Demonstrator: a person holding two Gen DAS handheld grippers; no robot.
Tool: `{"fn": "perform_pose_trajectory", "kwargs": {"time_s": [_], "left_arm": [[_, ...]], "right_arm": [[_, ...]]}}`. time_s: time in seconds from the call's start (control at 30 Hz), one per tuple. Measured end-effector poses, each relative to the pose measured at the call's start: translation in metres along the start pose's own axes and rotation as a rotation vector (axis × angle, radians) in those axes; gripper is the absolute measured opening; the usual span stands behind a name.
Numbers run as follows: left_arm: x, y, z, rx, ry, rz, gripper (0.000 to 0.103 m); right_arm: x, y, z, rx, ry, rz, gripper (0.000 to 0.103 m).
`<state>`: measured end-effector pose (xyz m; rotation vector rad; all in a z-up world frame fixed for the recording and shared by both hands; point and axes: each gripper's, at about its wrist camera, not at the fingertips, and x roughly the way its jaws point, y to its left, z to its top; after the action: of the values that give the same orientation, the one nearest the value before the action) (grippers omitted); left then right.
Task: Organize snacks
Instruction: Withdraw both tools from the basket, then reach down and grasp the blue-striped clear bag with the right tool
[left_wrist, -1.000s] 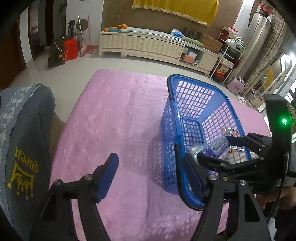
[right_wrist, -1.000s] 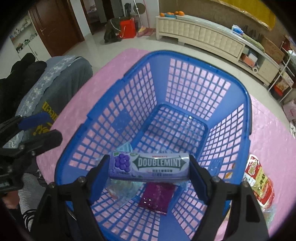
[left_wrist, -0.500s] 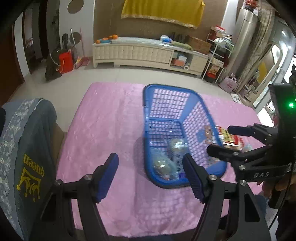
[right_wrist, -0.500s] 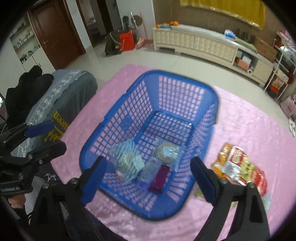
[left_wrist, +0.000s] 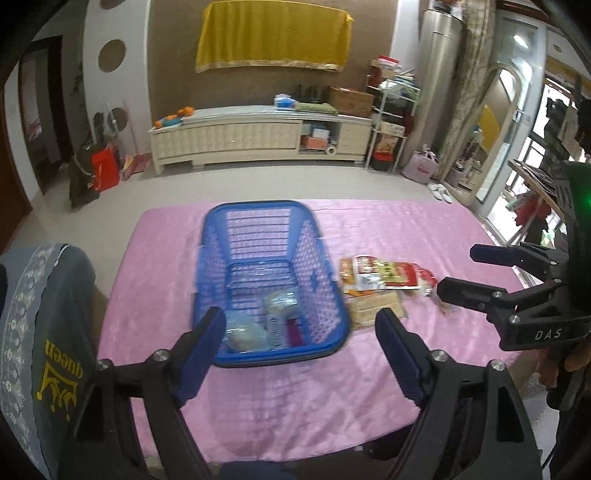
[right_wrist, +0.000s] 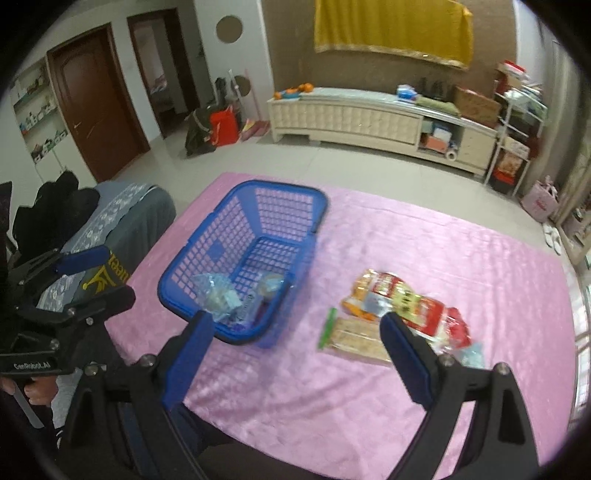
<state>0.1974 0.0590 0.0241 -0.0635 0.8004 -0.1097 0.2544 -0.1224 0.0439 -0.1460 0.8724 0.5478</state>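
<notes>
With several snacks in the basket (right_wrist: 242, 236) ahead of the left gripper (left_wrist: 301, 334), both it and the right gripper (right_wrist: 297, 341) stand wide and empty, the left's jaws having just widened, and the packets (right_wrist: 402, 301) ahead of the right's jaws remain.

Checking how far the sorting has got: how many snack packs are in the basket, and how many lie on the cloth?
In the blue basket: 4 packs, blurred
On the pink cloth: 3 visible packs
Total: 7
</notes>
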Motion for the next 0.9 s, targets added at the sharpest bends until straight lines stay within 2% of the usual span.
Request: {"fn": "perform_pose_trajectory", "kwargs": {"time_s": [0.4, 0.6, 0.9], "left_arm": [[0.045, -0.084, -0.003, 0.062, 0.053, -0.084, 0.082], [0.068, -0.115, -0.004, 0.079, 0.088, -0.076, 0.082], [0.119, -0.141, -0.015, 0.068, 0.169, -0.106, 0.082]], "right_arm": [[-0.025, -0.085, -0.040, 0.101, 0.016, -0.063, 0.094], [-0.024, -0.124, -0.060, 0.141, 0.038, -0.091, 0.094], [0.014, -0.170, -0.092, 0.154, 0.124, -0.111, 0.094]]}}
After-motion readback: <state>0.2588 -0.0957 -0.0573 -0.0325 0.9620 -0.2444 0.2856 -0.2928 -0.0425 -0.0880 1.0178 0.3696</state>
